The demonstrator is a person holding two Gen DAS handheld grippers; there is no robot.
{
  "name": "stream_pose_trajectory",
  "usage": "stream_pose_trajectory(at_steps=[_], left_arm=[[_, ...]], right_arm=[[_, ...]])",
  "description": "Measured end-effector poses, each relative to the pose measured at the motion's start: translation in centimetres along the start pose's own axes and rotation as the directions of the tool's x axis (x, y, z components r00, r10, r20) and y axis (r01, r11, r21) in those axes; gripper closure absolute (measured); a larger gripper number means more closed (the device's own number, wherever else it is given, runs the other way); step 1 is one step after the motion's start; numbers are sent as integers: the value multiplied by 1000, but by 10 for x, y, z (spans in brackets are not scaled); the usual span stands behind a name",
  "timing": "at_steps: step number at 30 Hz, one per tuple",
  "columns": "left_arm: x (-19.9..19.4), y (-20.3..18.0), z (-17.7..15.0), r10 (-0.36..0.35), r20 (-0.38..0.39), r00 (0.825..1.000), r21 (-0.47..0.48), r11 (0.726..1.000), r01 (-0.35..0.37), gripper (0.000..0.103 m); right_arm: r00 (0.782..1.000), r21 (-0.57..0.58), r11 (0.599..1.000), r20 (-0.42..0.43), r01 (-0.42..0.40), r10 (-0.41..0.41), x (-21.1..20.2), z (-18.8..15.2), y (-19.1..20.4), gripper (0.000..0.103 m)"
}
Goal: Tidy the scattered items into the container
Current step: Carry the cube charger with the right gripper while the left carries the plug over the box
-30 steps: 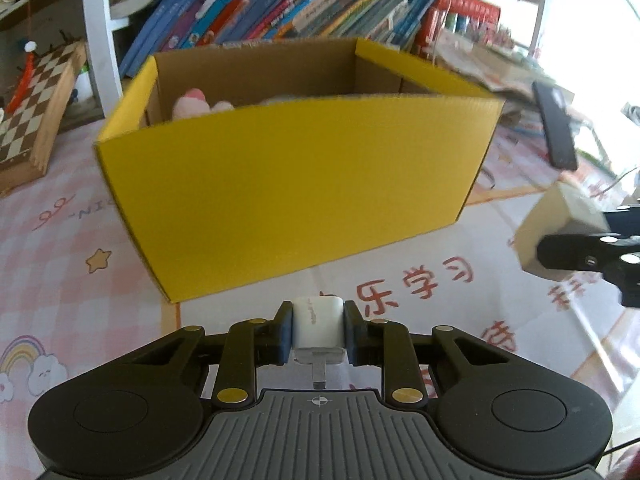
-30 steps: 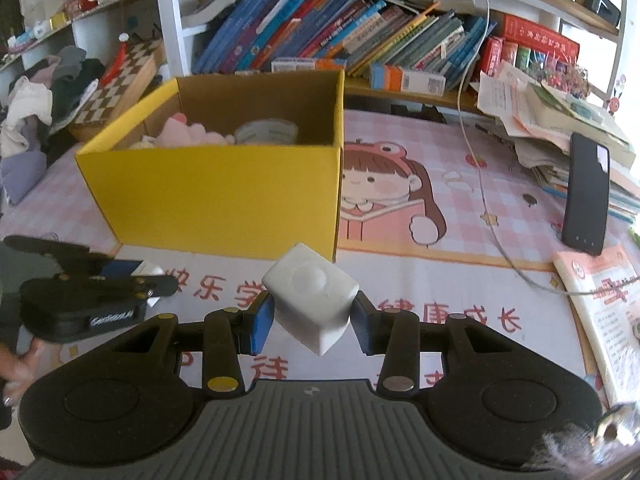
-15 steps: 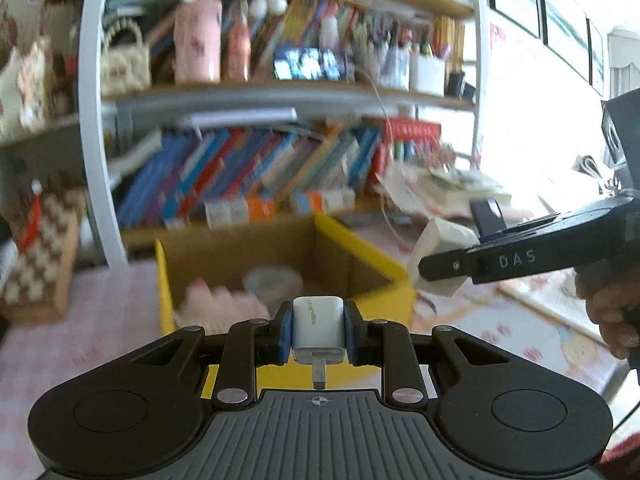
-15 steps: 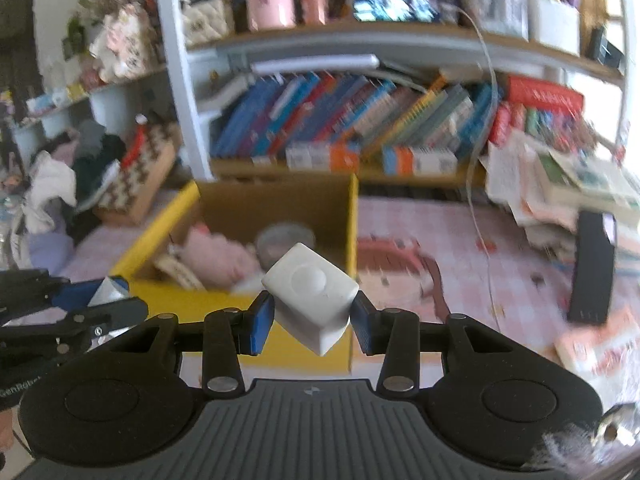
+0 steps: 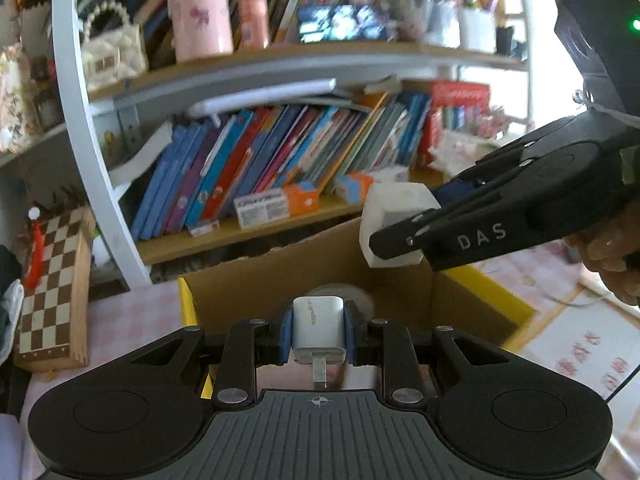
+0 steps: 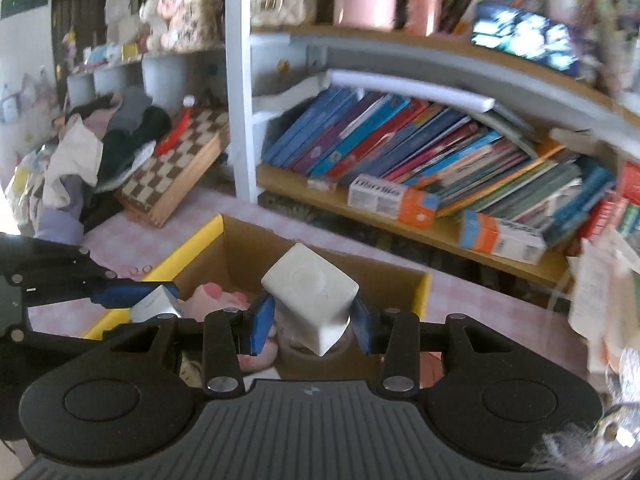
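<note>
The left wrist view gives you the left tool [image 5: 319, 338] clamped on a small white charger plug [image 5: 319, 330], its metal prong end pointing back at the camera. Just past its tips is the open cardboard box [image 5: 404, 280] with yellow outer walls, sitting on the pink checked bench [image 5: 132, 312]. This view also catches the right tool [image 5: 400, 236] from the side, coming in from the right and above the box, with a person's hand [image 5: 612, 256] behind it.

The right wrist view is the only one that really shows inside the box [image 6: 224, 240]: a pink plush thing [image 6: 218, 296] lies on the bottom, below and left of the right tool [image 6: 310, 320]. That tool is gripping a white cube-shaped block [image 6: 312, 296], tilted on a corner, hanging right over the box opening. The left tool [image 6: 156, 300] pokes in from the left with its plug [image 6: 154, 304], over the near left part of the box.

So both items are up in the air, pinched between the blue pads [image 6: 262, 318], right above the box. Background is a bookshelf [image 6: 400, 148] and a chessboard [image 5: 52, 288] off to the left, a bit blurred.
</note>
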State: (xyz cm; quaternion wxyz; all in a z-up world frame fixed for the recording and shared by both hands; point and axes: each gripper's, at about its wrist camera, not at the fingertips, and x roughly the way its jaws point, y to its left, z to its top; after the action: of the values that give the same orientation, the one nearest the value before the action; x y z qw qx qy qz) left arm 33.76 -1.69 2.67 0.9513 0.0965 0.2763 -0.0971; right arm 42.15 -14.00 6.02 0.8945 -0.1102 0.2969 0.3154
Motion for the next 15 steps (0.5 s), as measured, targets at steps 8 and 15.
stream_pose_trajectory(at_steps=[8, 15], left_arm=[[60, 35, 31, 17, -146, 989, -64, 998, -27, 79], [111, 41, 34, 32, -279, 960, -79, 995, -56, 79]], right_arm=[[983, -18, 998, -172, -60, 56, 81, 7, -15, 64], [965, -16, 997, -251, -80, 73, 119, 3, -24, 63]])
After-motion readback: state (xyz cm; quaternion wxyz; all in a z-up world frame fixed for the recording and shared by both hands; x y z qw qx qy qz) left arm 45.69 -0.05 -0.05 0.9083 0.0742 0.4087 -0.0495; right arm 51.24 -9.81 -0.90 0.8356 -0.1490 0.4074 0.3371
